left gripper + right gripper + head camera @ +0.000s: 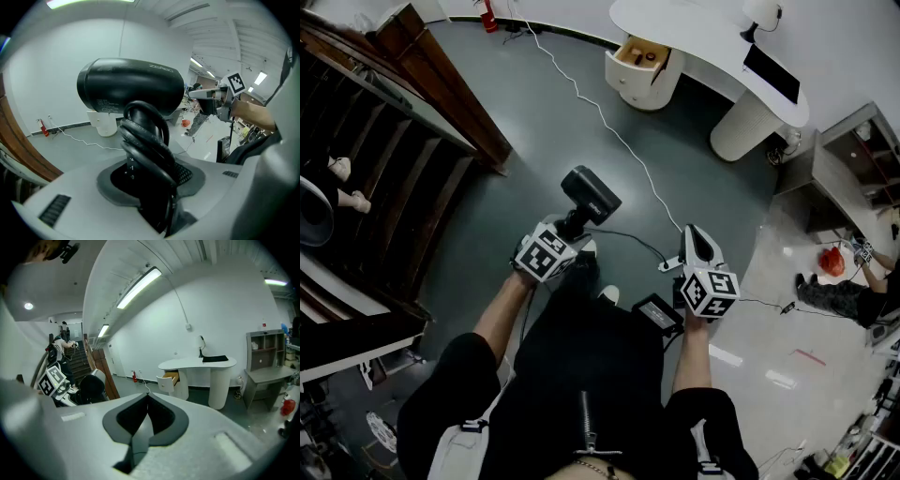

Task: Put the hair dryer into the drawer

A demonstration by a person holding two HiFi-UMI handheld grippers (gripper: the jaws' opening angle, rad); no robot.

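Clamps hair dryer [591, 194] handle in left gripper [571, 226] jaws; carries right gripper [695, 236] jaws together, empty; leaves the distant open drawer [639, 54] unreached.

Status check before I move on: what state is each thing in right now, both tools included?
hair dryer: held by its handle, not yet in the drawer.
cord: coiled round the dryer's handle.
left tool: shut on the hair dryer.
right tool: shut, empty.
drawer: pulled open, under the white desk across the room.
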